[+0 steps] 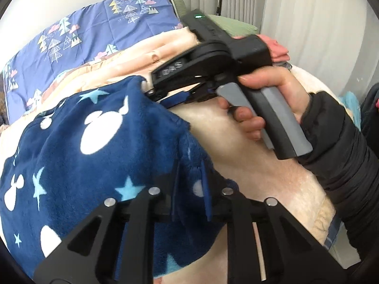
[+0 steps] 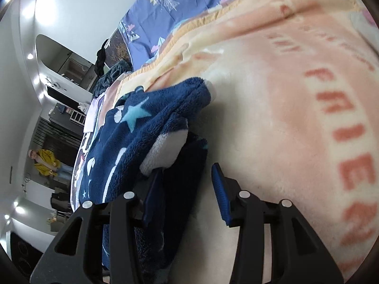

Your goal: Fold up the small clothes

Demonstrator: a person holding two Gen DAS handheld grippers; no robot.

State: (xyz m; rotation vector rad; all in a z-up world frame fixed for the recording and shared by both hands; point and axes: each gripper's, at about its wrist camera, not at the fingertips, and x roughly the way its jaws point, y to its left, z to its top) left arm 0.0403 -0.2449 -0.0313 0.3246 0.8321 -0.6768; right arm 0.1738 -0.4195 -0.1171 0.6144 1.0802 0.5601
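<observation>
Both grippers are working a navy fleece garment [image 1: 78,142] that is lying on a peach blanket [image 1: 248,142].

The left gripper [image 1: 189,187] is pinching the garment's near edge, its 2 blue-padded fingers closed tight on the fleece. The right gripper [image 2: 187,191], held in a bare hand [image 1: 267,101] with a black sleeve, is sitting at the garment's far corner with its fingers spread apart, fabric bunching between them. A purple tree-print sheet [image 1: 71,37] is lying beyond the blanket.
</observation>
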